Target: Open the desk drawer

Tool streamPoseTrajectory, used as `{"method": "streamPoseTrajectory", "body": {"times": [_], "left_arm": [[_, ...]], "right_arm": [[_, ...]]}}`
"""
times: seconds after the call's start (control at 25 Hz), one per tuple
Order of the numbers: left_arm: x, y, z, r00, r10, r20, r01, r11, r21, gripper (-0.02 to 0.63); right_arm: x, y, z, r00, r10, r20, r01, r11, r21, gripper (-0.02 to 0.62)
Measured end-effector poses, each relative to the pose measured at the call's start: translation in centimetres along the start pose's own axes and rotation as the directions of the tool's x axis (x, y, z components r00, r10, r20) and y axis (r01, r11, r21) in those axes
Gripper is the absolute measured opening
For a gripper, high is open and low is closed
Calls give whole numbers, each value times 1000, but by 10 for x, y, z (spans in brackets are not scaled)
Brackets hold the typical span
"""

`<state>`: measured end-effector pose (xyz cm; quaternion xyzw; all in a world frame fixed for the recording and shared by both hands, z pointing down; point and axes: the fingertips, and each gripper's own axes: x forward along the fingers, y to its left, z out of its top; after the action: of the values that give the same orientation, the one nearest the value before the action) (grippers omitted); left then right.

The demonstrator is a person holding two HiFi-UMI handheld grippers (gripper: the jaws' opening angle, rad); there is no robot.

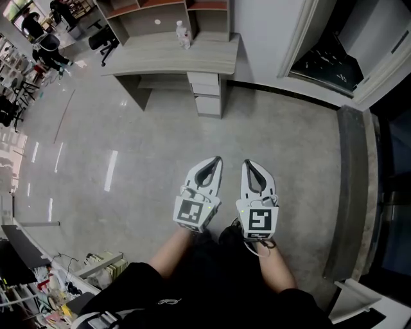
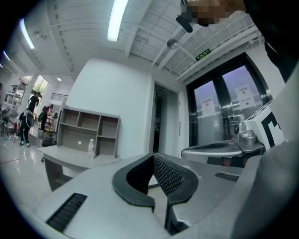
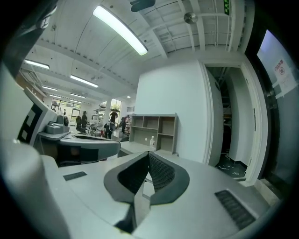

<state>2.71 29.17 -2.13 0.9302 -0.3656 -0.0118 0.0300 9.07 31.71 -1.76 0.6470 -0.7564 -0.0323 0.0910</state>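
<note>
A grey desk (image 1: 167, 61) stands against the far wall, some way ahead of me across the floor. Under its right end sits a stack of closed drawers (image 1: 207, 96). My left gripper (image 1: 218, 159) and right gripper (image 1: 246, 162) hover side by side over the floor, both shut with nothing between the jaws. In the left gripper view the desk (image 2: 70, 158) lies far off at the left. The left gripper (image 2: 153, 156) there is shut and empty. In the right gripper view the desk (image 3: 140, 147) shows beyond the shut, empty right gripper (image 3: 149, 152).
A shelf unit (image 1: 164, 16) stands on the desk with a plastic bottle (image 1: 183, 33) in front of it. An office chair (image 1: 103, 42) and people stand far left. A doorway (image 1: 340, 51) opens at right, with a dark floor strip (image 1: 350, 193). Cluttered shelves (image 1: 58, 289) sit near my left.
</note>
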Motion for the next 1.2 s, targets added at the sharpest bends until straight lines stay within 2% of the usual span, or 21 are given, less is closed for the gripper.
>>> {"method": "streamPoseTrajectory", "body": {"times": [0.28,0.48,0.6,0.72,0.96,1.12,1.2], "left_arm": [[24,-32,-21,997,-34,-75,35,999,16,5],[42,-51,-23,997,-4,-79,6,1000,22,5],[45,-58,-33,994,25,-109,-22,999,29,5],[45,-50,-31,991,68,-113,-67,998,14,5],[46,-16,-41,983,140,-115,-141,990,5,5],[59,2,-57,979,135,-152,-137,991,0,5],[69,8,-55,981,129,-145,-131,991,-1,5]], "right_arm": [[-11,-30,-22,999,19,-36,-18,999,43,6],[-11,-57,-31,998,54,-36,-52,998,37,6],[-10,-75,-44,996,63,-62,-58,995,80,6],[-5,-81,-51,994,76,-75,-69,993,100,6],[24,-66,-59,989,126,-75,-118,987,108,6],[48,-58,-59,986,149,-76,-145,988,57,6],[61,-57,-54,985,155,-77,-150,987,57,6]]}}
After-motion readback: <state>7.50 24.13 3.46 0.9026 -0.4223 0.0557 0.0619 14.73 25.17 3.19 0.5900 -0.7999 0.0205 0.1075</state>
